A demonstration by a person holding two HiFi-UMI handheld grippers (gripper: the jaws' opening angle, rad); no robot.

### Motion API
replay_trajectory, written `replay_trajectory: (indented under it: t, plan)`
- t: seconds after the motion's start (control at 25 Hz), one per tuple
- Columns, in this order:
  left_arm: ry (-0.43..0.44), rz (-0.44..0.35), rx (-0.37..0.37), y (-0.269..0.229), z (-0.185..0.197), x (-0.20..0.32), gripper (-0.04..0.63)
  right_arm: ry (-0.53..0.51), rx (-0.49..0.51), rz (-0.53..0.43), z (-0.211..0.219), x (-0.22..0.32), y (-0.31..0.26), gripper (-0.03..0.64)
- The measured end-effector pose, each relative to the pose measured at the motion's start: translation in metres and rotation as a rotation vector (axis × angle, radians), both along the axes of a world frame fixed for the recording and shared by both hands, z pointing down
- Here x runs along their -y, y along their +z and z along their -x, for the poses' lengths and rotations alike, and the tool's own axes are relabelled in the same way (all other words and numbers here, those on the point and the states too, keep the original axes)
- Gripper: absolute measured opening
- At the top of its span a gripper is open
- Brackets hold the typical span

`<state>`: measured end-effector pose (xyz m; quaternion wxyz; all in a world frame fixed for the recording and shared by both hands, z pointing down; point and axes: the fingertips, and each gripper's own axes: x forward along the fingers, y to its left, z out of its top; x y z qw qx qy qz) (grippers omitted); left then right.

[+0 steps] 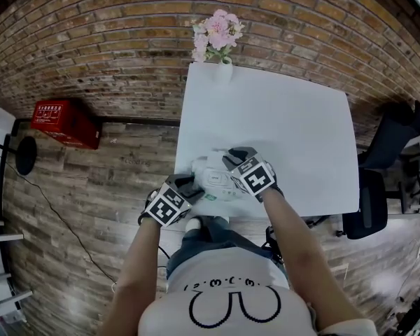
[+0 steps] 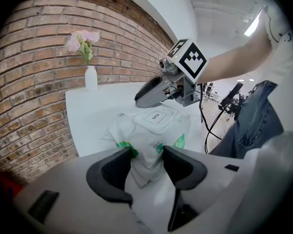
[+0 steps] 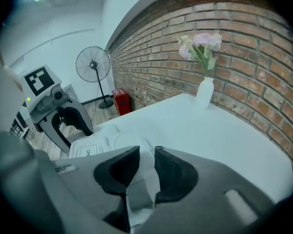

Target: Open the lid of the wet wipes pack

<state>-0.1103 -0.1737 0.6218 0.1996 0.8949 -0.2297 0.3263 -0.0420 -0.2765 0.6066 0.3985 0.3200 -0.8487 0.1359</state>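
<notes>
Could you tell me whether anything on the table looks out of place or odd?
Only the wet wipes pack: its soft wrapper is bunched and crumpled where the left gripper pinches one end. Its lid is shut; the vase stands upright, nothing spilled.

Your head camera looks steeply down from above your chest. The white table fills mid-frame and the brick wall arcs across the top. Your left gripper view sits low and close at the table's near edge, facing the wall, with the vase at upper left. Your right gripper view looks close along the tabletop, the vase at upper right. All three views share the wet wipes pack. The left gripper view shows the right gripper at centre, and the right gripper view shows the left gripper at middle left.
</notes>
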Motion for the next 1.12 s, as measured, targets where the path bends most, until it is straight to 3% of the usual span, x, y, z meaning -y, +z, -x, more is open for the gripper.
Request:
replay_trajectory:
  t: [0.48, 0.72, 0.88, 1.12]
  plan:
    - [0.001, 0.014, 0.003, -0.002, 0.001, -0.001, 0.209, 0.073, 0.102, -0.108, -0.018, -0.001, -0.056, 0.080]
    - [0.000, -0.003, 0.029, -0.007, 0.002, -0.002, 0.209, 0.131, 0.149, -0.202, -0.040, -0.009, -0.101, -0.002]
    - [-0.005, -0.058, 0.048, -0.021, 0.007, 0.000, 0.209, 0.163, 0.193, -0.255, -0.046, -0.017, -0.125, -0.002]
    - [-0.100, -0.184, -0.066, -0.085, 0.013, 0.023, 0.209, 0.228, 0.273, -0.335, -0.053, -0.023, -0.164, -0.002]
